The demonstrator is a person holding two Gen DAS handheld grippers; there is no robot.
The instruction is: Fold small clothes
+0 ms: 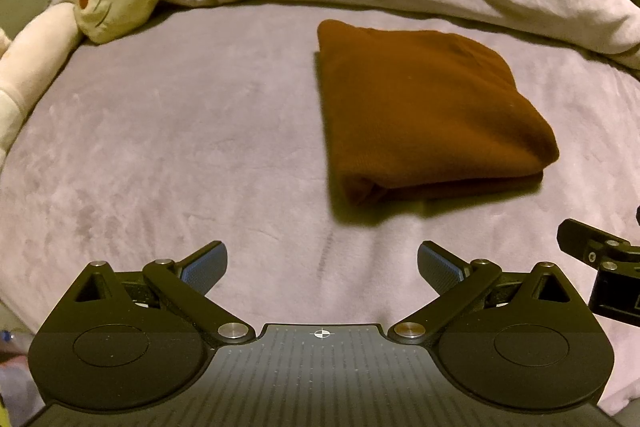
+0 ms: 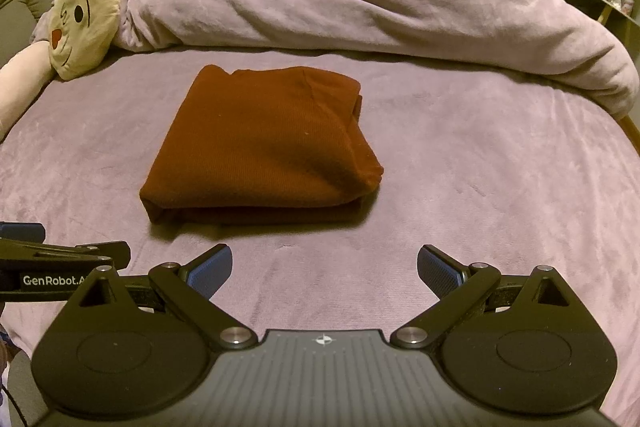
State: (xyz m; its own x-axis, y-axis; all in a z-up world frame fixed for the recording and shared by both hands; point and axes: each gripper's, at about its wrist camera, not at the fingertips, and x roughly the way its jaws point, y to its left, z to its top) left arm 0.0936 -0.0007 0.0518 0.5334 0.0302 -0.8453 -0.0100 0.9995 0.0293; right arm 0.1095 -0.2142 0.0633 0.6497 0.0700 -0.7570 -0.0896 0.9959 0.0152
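Your rust-brown knit garment [image 2: 260, 143] lies already folded into a compact, layered rectangle on the lilac bed sheet [image 2: 480, 187], nearer you than the bunched duvet [image 2: 360, 3] and right of the cream plush toy [image 2: 86, 19]. Your left gripper [image 1: 322, 267] and right gripper [image 2: 325, 267] both hover short of it, fingers spread wide and holding nothing. From this, the folding looks essentially done; at most 1 tidy-up remains, squaring the loose near edge.
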